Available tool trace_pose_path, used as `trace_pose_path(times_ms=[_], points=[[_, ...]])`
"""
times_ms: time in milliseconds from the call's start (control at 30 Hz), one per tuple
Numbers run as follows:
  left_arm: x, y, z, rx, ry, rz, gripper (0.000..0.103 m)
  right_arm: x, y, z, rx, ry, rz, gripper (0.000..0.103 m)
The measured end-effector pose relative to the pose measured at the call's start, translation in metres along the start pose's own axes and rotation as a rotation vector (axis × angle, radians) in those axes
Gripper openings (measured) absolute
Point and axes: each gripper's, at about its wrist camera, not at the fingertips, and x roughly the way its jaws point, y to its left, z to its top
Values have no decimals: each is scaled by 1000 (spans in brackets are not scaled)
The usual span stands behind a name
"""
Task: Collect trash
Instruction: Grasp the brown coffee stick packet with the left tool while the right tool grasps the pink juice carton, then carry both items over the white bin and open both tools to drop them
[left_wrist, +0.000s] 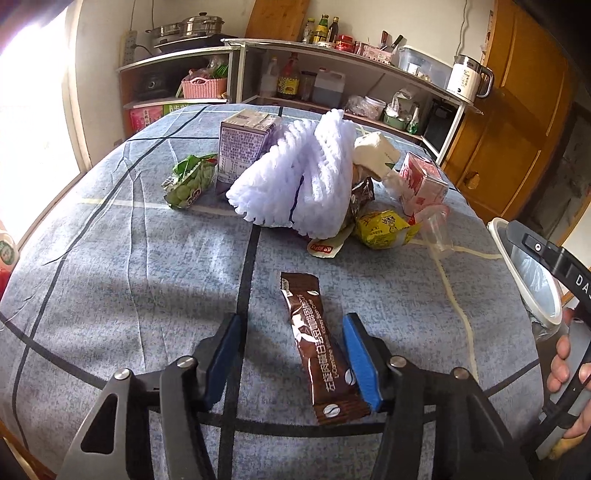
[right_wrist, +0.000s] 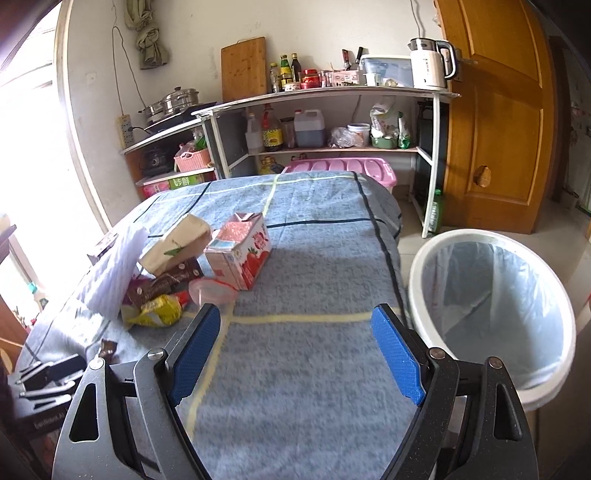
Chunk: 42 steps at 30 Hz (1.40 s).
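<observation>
A brown coffee sachet (left_wrist: 317, 343) lies flat on the blue checked cloth (left_wrist: 147, 280), alone in front of the trash pile. My left gripper (left_wrist: 292, 319) straddles it from above, open; the sachet sits close to the right pad (left_wrist: 360, 354) and well clear of the left one. My right gripper (right_wrist: 295, 310) hovers wide open over bare cloth with nothing between its fingers, just left of the white lined bin (right_wrist: 491, 306). The pile holds a white foam net (left_wrist: 306, 173), a purple carton (left_wrist: 243, 144), a pink strawberry carton (right_wrist: 240, 254), a yellow wrapper (left_wrist: 384, 229) and a clear cup (right_wrist: 212, 291).
A green snack bag (left_wrist: 190, 181) lies at the pile's left. The bin stands on the floor off the table's right edge. Shelves with bottles and a kettle (right_wrist: 430, 66) line the far wall, beside a wooden door (right_wrist: 491, 122). A hand (left_wrist: 565, 354) holds the right gripper.
</observation>
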Motion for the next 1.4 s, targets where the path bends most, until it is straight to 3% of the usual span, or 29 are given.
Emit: trace_pose_path(times_ms=[200,767,833,1067,1400], points=[[8,5,12,-15,4,-46,21,24,15,17,-10,23,27,84],[10,-12,23,26,-13,-94,21,78,55,55,-67,91,59,69],[9,-14,23,30,-14,-96,21,84,59,58,-72,97,53,65],[7,-16,23,25,-11,-98,21,98,55,56,-85,136,-6,37],[3,-29,26,46,-19,-110,21,82,22,51,25,116,44,37]])
